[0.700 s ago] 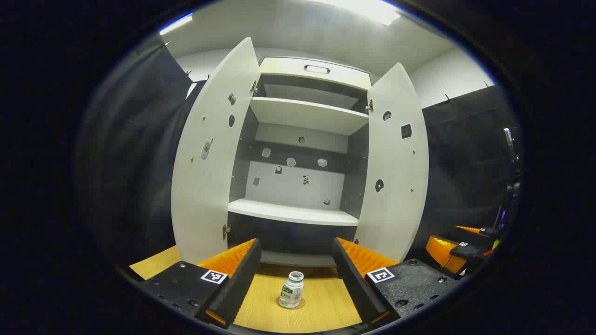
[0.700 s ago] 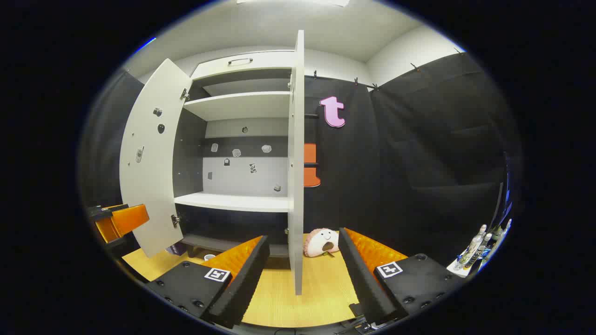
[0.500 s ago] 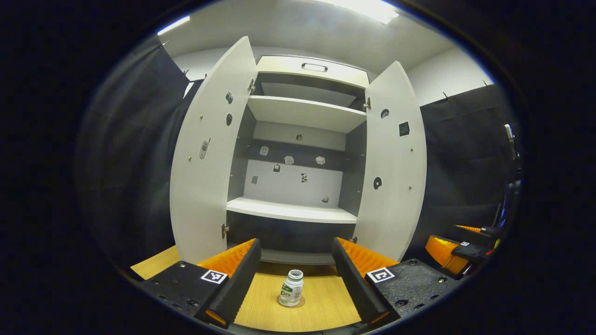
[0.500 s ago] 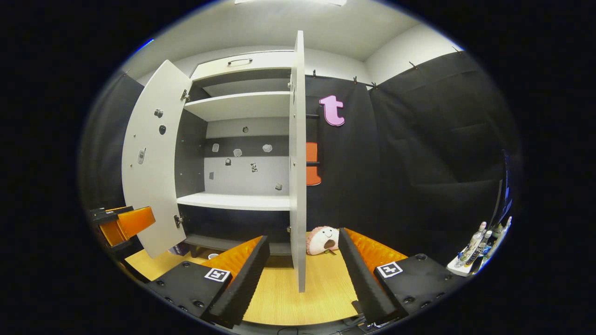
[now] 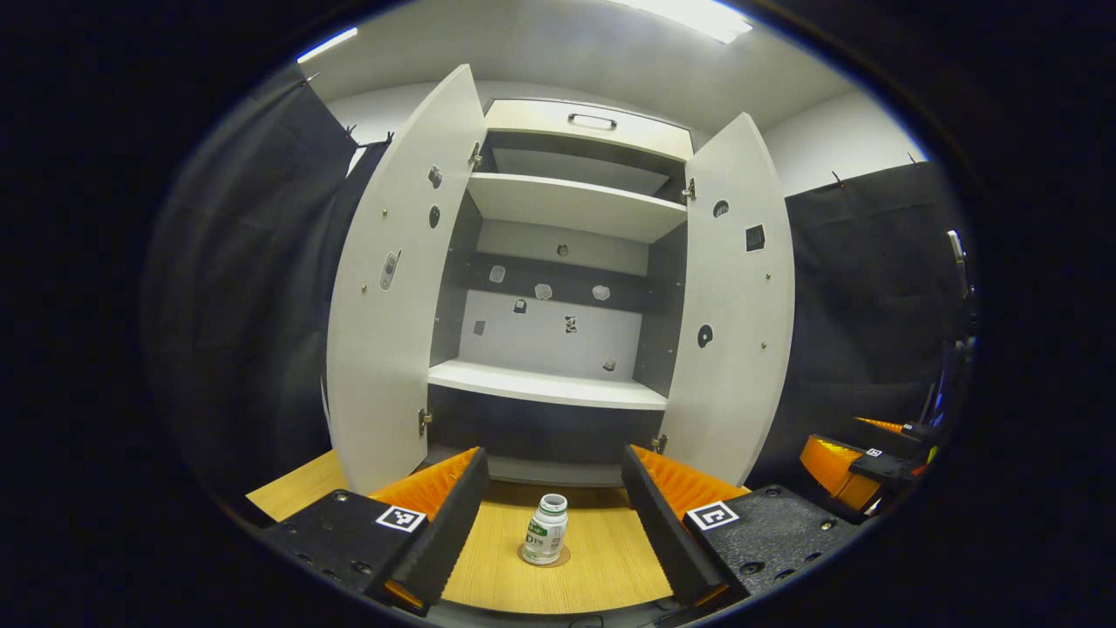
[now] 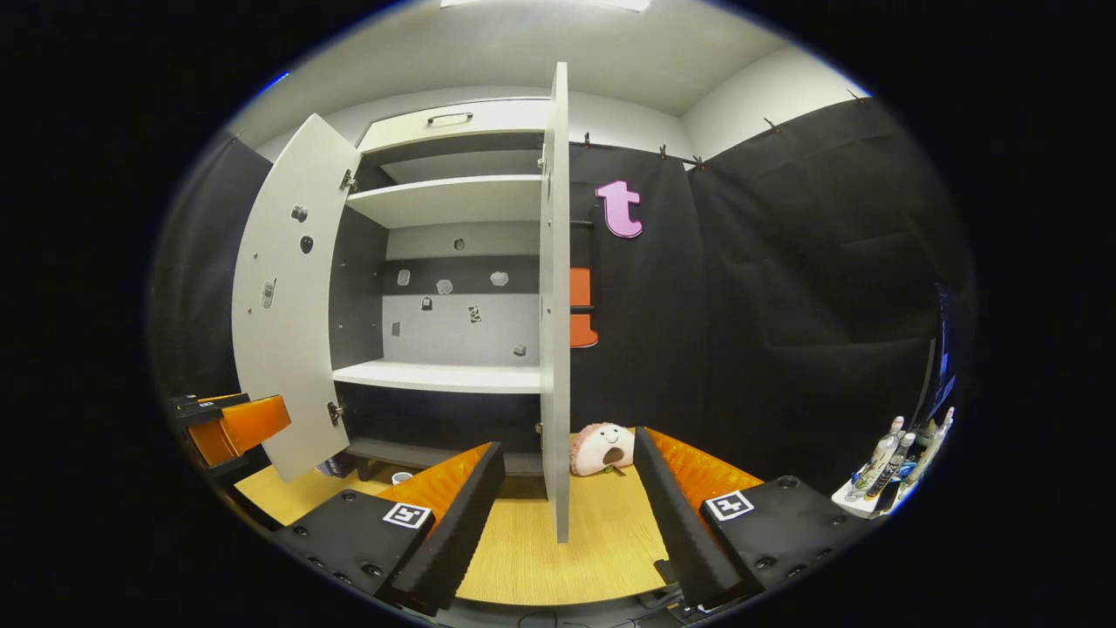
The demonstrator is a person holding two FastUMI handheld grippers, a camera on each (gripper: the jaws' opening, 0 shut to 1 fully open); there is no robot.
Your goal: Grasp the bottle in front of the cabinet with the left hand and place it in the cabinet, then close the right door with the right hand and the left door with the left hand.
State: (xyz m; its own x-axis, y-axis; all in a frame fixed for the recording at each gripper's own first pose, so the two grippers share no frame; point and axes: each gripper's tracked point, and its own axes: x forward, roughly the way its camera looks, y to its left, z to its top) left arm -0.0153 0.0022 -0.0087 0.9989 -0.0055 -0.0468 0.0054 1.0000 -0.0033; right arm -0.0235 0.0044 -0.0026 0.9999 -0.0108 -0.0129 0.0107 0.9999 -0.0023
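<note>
Pale wooden tabletop (image 5: 610,567) carries the upright bottle (image 5: 546,541) before the open cabinet (image 5: 558,392), centred between the spread fingers of the left tool (image 5: 551,532) but untouched, so a skewed approach could topple it, while the right tool (image 6: 567,515), also spread, straddles the right door (image 6: 555,349) edge.

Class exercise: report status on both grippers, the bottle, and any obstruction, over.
Left gripper open, lined up on bottle, not touching. Right gripper open, right door edge between its fingers. Both doors open. Path to bottle unobstructed.
</note>
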